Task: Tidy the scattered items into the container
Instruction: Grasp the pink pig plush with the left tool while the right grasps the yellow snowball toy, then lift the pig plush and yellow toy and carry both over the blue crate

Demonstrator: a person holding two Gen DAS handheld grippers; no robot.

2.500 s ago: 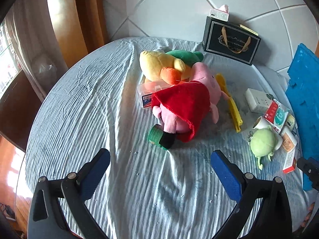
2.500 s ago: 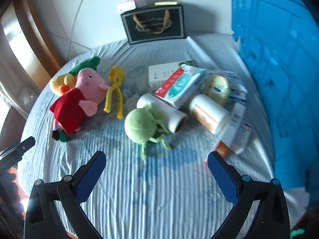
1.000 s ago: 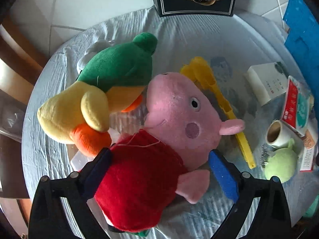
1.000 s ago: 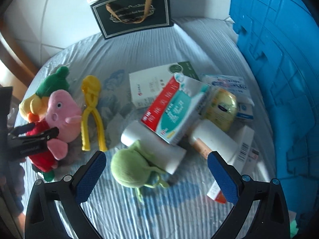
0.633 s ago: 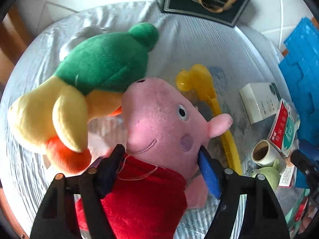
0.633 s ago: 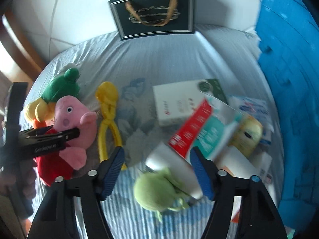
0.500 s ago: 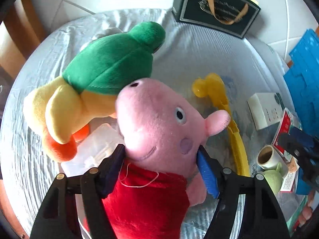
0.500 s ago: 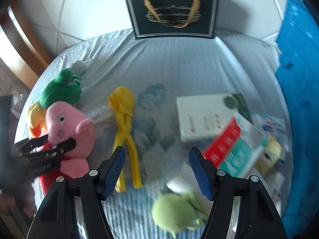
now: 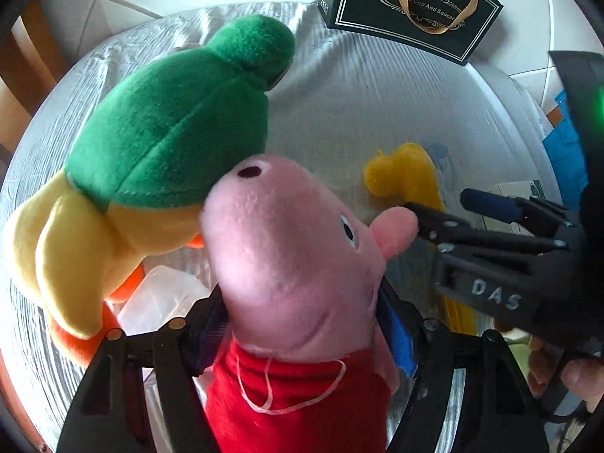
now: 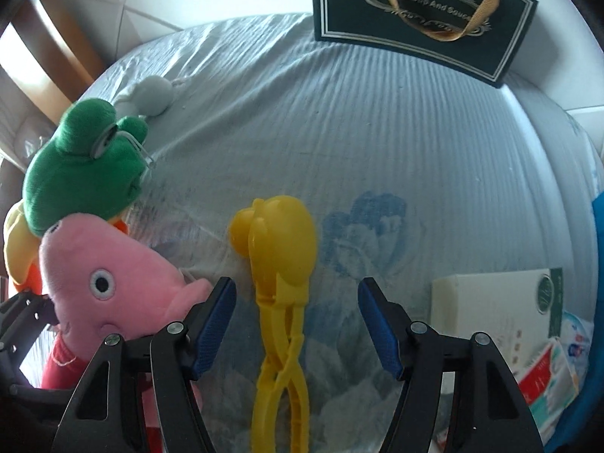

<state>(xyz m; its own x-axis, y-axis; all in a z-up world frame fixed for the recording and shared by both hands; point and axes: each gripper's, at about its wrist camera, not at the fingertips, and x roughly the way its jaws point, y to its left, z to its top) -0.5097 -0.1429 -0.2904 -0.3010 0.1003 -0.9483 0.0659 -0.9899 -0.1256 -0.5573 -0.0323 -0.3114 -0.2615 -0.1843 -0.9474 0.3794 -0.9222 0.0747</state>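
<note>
Bed (image 10: 377, 120) still cluttered: left gripper (image 9: 302, 334) clamps the pig (image 9: 287, 241); right gripper (image 10: 296, 326), half-open, straddles yellow tongs (image 10: 279, 302), gripping nothing.

Left gripper (image 9: 302, 330) jaws just closed onto the pink pig plush (image 9: 290, 241), apparently lifting its head, right gripper (image 10: 296, 324) narrowed and swung over to straddle the yellow clip toy (image 10: 279, 264), untouched.

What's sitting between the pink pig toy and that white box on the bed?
The yellow plastic tongs, lying on the bedsheet between the pink pig plush and the white box; the right wrist view shows it.
</note>
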